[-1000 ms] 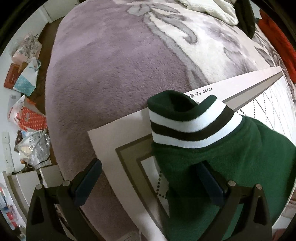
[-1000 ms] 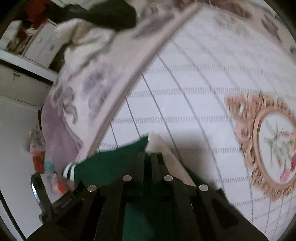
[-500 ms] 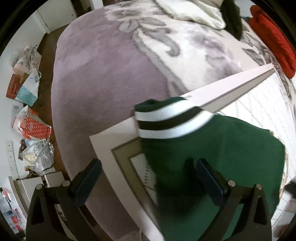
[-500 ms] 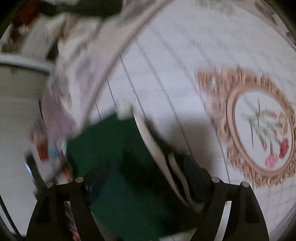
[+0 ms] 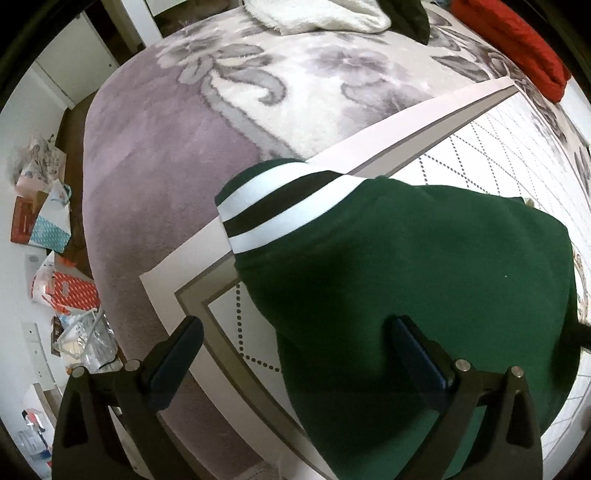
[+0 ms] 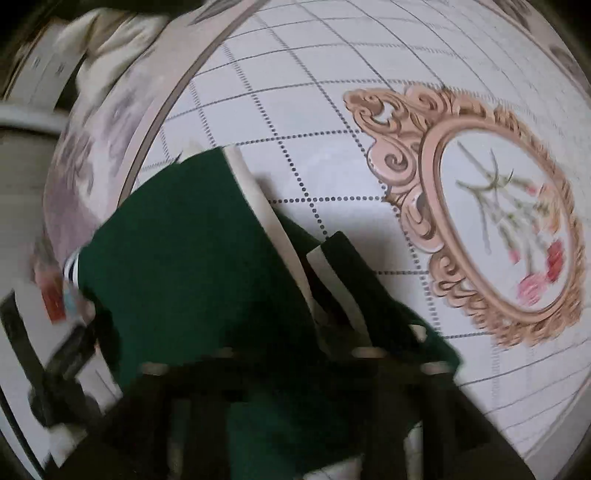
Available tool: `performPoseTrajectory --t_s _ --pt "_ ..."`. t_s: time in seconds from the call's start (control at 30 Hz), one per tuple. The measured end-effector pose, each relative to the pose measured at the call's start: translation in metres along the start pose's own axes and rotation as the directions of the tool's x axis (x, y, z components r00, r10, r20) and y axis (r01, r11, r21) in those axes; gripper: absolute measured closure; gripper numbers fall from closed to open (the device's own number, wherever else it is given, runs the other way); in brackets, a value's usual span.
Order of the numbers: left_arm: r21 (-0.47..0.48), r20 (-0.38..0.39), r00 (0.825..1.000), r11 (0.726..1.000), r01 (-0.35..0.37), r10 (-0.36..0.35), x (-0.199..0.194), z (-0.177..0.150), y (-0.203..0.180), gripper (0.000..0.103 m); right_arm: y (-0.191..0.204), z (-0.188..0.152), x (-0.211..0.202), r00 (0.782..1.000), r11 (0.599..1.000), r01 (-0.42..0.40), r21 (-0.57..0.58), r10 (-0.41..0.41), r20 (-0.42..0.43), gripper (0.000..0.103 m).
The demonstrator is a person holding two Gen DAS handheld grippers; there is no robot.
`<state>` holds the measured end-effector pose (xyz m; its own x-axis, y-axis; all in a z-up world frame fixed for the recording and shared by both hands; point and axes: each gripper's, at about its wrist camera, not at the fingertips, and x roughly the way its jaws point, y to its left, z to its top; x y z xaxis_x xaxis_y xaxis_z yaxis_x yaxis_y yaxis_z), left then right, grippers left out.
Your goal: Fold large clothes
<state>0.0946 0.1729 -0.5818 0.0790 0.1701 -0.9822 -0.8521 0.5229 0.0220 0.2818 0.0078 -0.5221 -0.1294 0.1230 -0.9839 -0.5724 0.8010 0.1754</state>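
Note:
A dark green sweater (image 5: 424,266) with a white-and-black striped cuff (image 5: 280,210) lies folded on a white printed mat (image 5: 491,133) on the bed. My left gripper (image 5: 295,350) is open above its near edge, with nothing between the fingers. In the right wrist view the sweater (image 6: 192,266) shows a cream inner band and striped collar (image 6: 332,280). My right gripper (image 6: 295,373) is blurred low over the cloth; its jaws cannot be made out.
The mat lies on a purple floral blanket (image 5: 155,140). A white fleece (image 5: 317,14), a dark garment and a red garment (image 5: 517,44) sit at the bed's far end. Bags and clutter (image 5: 55,258) lie on the floor to the left. The mat has a floral medallion (image 6: 498,221).
The sleeve with the striped cuff has been laid flatter across the sweater. My right gripper opened half a second ago and has since pulled back. My left gripper stayed open and rose slightly.

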Motion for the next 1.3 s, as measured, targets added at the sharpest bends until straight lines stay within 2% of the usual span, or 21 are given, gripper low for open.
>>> performPoseTrajectory --t_s 0.07,0.17,0.23,0.3,0.43,0.5,0.57,0.6,0.67,0.7,0.77,0.8,0.83,0.9,0.93,1.0,1.13,1.17,1.23,1.27,1.3 --pt "-0.010 -0.002 1.000 1.000 0.012 -0.012 -0.001 -0.001 -0.004 0.000 0.000 0.003 -0.005 0.999 0.997 0.031 -0.068 -0.030 0.028 0.013" --pt "-0.009 -0.008 1.000 1.000 0.016 -0.016 0.001 -0.004 -0.009 0.000 -0.001 0.010 0.043 0.984 0.987 -0.005 -0.163 -0.024 -0.176 0.013" --pt "-0.004 -0.007 1.000 1.000 0.015 -0.015 0.001 -0.005 -0.012 0.000 0.005 0.006 0.055 0.989 0.974 0.002 -0.227 -0.036 -0.146 0.014" --pt "0.006 0.001 1.000 1.000 0.009 -0.009 -0.001 -0.006 -0.013 0.000 0.015 0.003 0.048 0.991 0.961 -0.030 -0.274 -0.008 -0.135 0.053" --pt "0.015 0.009 1.000 1.000 -0.002 0.002 -0.001 -0.007 -0.015 0.000 -0.007 0.001 0.019 0.965 0.975 -0.214 -0.053 0.202 -0.169 0.076" --pt "0.004 0.008 1.000 1.000 -0.002 0.002 0.000 -0.006 -0.013 0.000 -0.037 -0.001 0.021 0.895 0.911 -0.381 0.158 0.406 -0.186 0.081" --pt "-0.003 0.008 1.000 1.000 -0.002 0.002 0.000 -0.003 -0.013 0.000 -0.072 -0.011 0.042 0.759 0.743 -0.532 0.406 0.631 -0.160 0.083" --pt "-0.006 0.008 1.000 1.000 0.004 -0.004 0.000 -0.001 -0.014 0.000 -0.094 -0.021 0.065 0.673 0.614 -0.568 0.549 0.730 -0.121 0.084" --pt "0.003 0.002 1.000 1.000 0.005 -0.005 0.002 0.003 -0.017 0.000 -0.119 -0.036 0.100 0.558 0.430 -0.576 0.695 0.828 -0.050 0.084" --pt "0.006 0.003 1.000 1.000 0.008 -0.008 0.001 0.004 -0.018 0.000 -0.122 -0.038 0.105 0.545 0.415 -0.572 0.707 0.837 -0.050 0.085" --pt "0.020 0.017 1.000 1.000 0.006 -0.006 -0.003 0.006 -0.024 0.000 -0.113 -0.024 0.086 0.609 0.545 -0.576 0.610 0.783 -0.125 0.080" --pt "0.028 0.025 1.000 1.000 0.004 -0.005 -0.006 0.007 -0.026 0.000 -0.100 -0.013 0.061 0.707 0.684 -0.542 0.488 0.685 -0.176 0.068" --pt "0.036 0.035 0.999 0.999 0.002 -0.003 -0.009 0.008 -0.029 0.000 -0.092 -0.005 0.044 0.774 0.767 -0.503 0.398 0.605 -0.186 0.058" --pt "0.047 0.047 0.999 0.999 0.005 -0.008 -0.014 0.008 -0.036 0.000 -0.074 0.004 -0.005 0.899 0.897 -0.393 0.204 0.421 -0.119 0.018" --pt "0.052 0.049 0.999 0.999 0.008 -0.010 -0.016 0.008 -0.039 0.000 -0.065 0.004 -0.022 0.929 0.927 -0.350 0.132 0.362 -0.077 0.017" --pt "0.063 0.052 0.999 0.998 0.011 -0.014 -0.019 0.006 -0.046 0.000 -0.050 0.008 -0.038 0.945 0.947 -0.318 0.045 0.321 -0.065 0.017" --pt "0.080 0.046 0.999 0.997 0.015 -0.019 -0.019 0.002 -0.057 0.000 -0.027 -0.003 -0.003 0.947 0.960 -0.264 -0.097 0.238 -0.215 0.018" --pt "0.083 0.045 0.999 0.996 0.011 -0.015 -0.018 0.001 -0.059 0.000 -0.016 -0.009 0.011 0.953 0.966 -0.221 -0.131 0.186 -0.239 0.042" --pt "0.088 0.039 0.999 0.996 0.008 -0.012 -0.016 -0.002 -0.060 0.000 -0.012 -0.012 0.021 0.958 0.968 -0.213 -0.134 0.181 -0.221 0.056" --pt "0.089 0.035 0.999 0.996 0.009 -0.012 -0.016 -0.003 -0.059 0.000 -0.021 -0.008 0.021 0.947 0.966 -0.249 -0.063 0.229 -0.226 0.061" --pt "0.090 0.033 0.999 0.996 0.010 -0.013 -0.016 -0.004 -0.058 0.000 -0.045 -0.003 0.018 0.899 0.925 -0.359 0.126 0.379 -0.222 0.070"
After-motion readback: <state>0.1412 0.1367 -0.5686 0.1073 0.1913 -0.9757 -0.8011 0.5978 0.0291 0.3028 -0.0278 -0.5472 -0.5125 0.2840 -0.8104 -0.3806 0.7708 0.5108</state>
